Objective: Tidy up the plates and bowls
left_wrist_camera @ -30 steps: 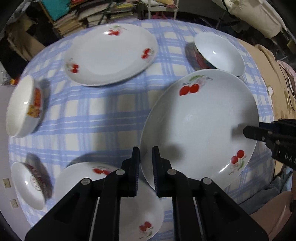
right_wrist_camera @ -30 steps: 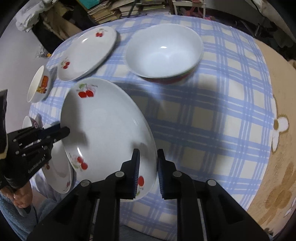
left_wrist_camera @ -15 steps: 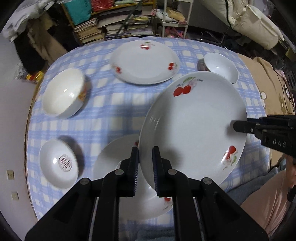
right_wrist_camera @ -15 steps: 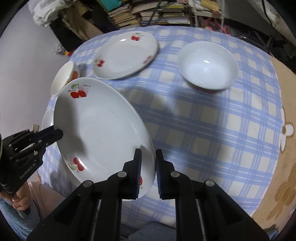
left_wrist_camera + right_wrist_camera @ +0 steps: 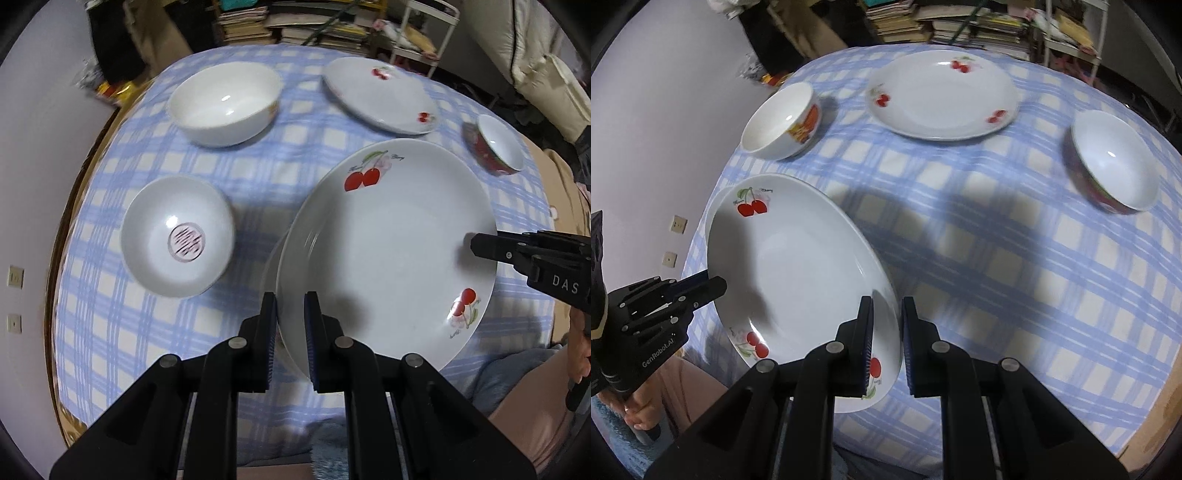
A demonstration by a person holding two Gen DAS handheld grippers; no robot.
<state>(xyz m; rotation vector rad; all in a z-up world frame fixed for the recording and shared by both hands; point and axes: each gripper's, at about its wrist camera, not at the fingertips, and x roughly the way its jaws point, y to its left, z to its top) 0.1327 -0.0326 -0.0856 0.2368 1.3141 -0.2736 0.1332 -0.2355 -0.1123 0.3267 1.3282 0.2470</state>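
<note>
I hold a large deep white plate with cherry prints (image 5: 391, 251) by two opposite rims, tilted a little above the table. My left gripper (image 5: 290, 325) is shut on its near-left rim. My right gripper (image 5: 471, 245) is shut on the far-right rim. From the right wrist the same plate (image 5: 790, 273) fills the lower left, with my right gripper (image 5: 887, 332) clamped on its edge and my left gripper (image 5: 716, 290) on the opposite one. Under it the rim of a second plate (image 5: 271, 266) peeks out on the left.
On the blue checked tablecloth (image 5: 258, 173) stand a small bowl with a red seal mark (image 5: 177, 236), a bigger white bowl (image 5: 225, 103), a flat cherry plate (image 5: 380, 96) and a red-sided bowl (image 5: 498, 147). Book stacks (image 5: 923, 22) lie behind the table. A person's hand (image 5: 639, 417) shows.
Both grippers carried the big plate leftwards across the table. It now hangs over the near plate, which is almost wholly covered. The grips have not changed.
</note>
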